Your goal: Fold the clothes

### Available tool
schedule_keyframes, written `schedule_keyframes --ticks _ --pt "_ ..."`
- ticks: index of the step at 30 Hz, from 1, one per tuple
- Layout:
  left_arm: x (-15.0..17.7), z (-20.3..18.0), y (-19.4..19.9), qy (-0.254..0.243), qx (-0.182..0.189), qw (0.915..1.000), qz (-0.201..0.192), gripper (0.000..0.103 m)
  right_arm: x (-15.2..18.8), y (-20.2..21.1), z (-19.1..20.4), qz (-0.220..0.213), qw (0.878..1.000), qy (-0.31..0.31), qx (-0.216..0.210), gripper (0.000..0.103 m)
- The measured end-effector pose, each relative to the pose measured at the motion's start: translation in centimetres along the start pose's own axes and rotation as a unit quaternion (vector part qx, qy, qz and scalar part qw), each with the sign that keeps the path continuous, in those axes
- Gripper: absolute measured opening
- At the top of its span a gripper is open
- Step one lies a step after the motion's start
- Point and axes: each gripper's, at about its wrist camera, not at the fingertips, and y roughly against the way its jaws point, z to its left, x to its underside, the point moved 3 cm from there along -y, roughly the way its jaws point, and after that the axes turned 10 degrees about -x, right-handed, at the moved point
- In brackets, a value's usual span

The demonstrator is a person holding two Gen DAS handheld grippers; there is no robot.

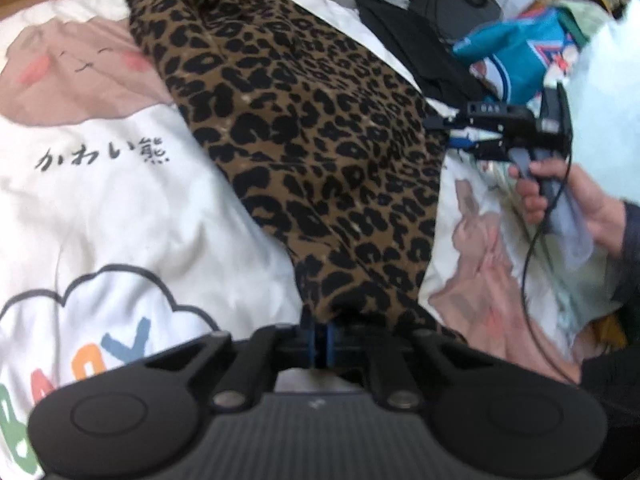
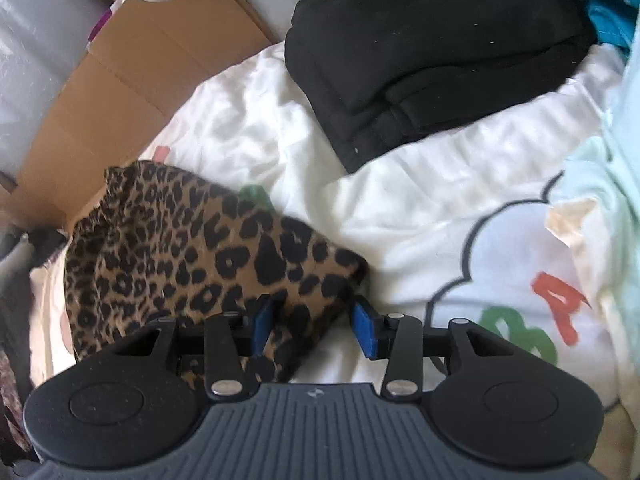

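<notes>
A brown, black-spotted leopard-print garment (image 1: 304,152) lies bunched lengthwise on the white printed bedsheet (image 1: 120,220); the left gripper (image 1: 322,344) pinches its near end, the right gripper (image 2: 316,330) stands spread around a corner

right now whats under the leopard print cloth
The leopard print cloth lies on a white printed bedcover. It covers part of the bedcover's print, and whether anything else lies beneath cannot be seen.

Soft daylight, even; white bedding (image 2: 420,200) glares pale, near blown out. Heavy fisheye bending at edges. Both views slightly blurred, worst at right margins. Shadows faint, under black garment (image 2: 432,52).
</notes>
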Motion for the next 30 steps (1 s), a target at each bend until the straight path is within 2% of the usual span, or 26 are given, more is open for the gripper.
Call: schedule_keyframes --ticks 4,6,7,9,11,13,15,16,17,18,20,21,24,27,30 --pt "0.5 0.9 0.9 0.027 -0.001 0.9996 -0.007 0.004 -0.3 -0.4 -0.1 0.000 1.000 0.005 -0.010 0.049" --pt "0.6 1.3 1.4 0.040 0.008 0.9991 -0.007 0.003 -0.4 -0.3 -0.1 0.002 1.000 0.009 -0.006 0.032" --pt "0.6 1.3 1.5 0.042 0.010 0.9990 -0.007 0.003 -0.5 -0.3 -0.1 0.002 1.000 0.009 -0.004 0.028" --pt "0.7 1.5 1.7 0.047 0.013 0.9988 -0.007 0.003 -0.6 -0.2 -0.2 -0.001 1.000 0.007 -0.007 0.010" --pt "0.8 2.1 1.7 0.064 0.016 0.9978 -0.003 0.003 -0.9 -0.1 -0.1 -0.002 1.000 0.012 -0.011 0.006" --pt "0.9 2.6 1.4 0.065 0.020 0.9975 0.015 0.003 -0.9 -0.2 0.0 0.000 1.000 0.018 -0.011 0.006" --pt "0.6 2.1 1.5 0.008 0.015 0.9990 0.042 0.005 -0.9 -0.3 0.1 0.003 0.999 0.030 -0.010 0.006" --pt "0.5 1.8 1.9 -0.024 0.006 0.9987 0.044 0.009 -0.8 -0.3 0.1 0.005 0.999 0.035 -0.010 0.007" --pt "0.2 1.7 2.5 -0.043 -0.002 0.9983 0.040 0.020 -0.9 -0.3 0.0 0.006 0.999 0.028 -0.013 0.010" --pt "-0.1 1.8 3.1 -0.048 -0.003 0.9982 0.035 0.027 -0.9 -0.2 -0.1 0.006 1.000 0.021 -0.014 0.010" --pt "-1.2 2.5 4.1 -0.028 0.002 0.9993 0.023 0.050 -0.9 -0.2 -0.2 0.005 1.000 0.012 -0.015 0.011" --pt "-1.8 2.7 4.5 -0.016 0.003 0.9998 0.015 0.053 -0.9 -0.2 -0.2 0.004 1.000 0.011 -0.013 0.011" --pt "-3.5 3.3 5.1 0.037 0.017 0.9991 -0.006 0.053 -0.6 -0.2 0.0 0.004 1.000 0.018 -0.009 0.014" --pt "-5.3 2.0 4.3 0.056 0.048 0.9971 -0.018 0.047 -0.5 -0.2 0.0 0.001 1.000 0.017 -0.007 0.018" --pt "-5.4 0.0 2.4 0.006 0.047 0.9989 0.007 0.028 -0.4 -0.2 -0.2 -0.001 1.000 0.011 -0.006 0.023"
